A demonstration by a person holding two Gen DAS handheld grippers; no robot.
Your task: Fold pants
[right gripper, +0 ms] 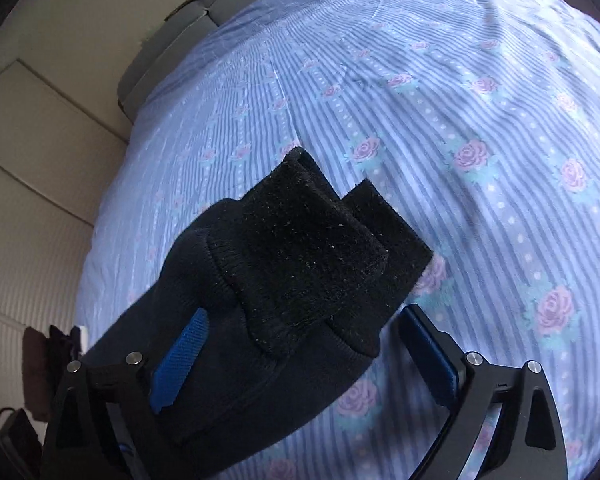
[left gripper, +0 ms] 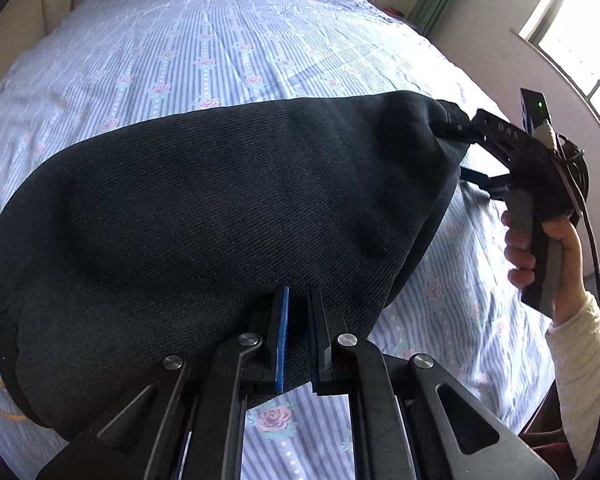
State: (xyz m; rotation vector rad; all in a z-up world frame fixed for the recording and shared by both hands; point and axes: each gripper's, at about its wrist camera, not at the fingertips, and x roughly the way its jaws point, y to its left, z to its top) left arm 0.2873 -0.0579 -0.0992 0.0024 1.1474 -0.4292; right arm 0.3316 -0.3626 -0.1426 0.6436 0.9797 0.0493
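Pants [left gripper: 220, 208] lying across bed [left gripper: 228, 40], cuffs [right gripper: 312, 236] stacked at right end, perhaps overlapping

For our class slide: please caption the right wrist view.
Right gripper open around black pants, cuffs stacked, on a flowered bedsheet.

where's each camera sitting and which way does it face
Left wrist: on the left gripper, angled down at the black pants; it shows the hand carrying the right gripper.
Right wrist: on the right gripper, angled down at the pants' cuffs.
Shared: pants and floral bedsheet.
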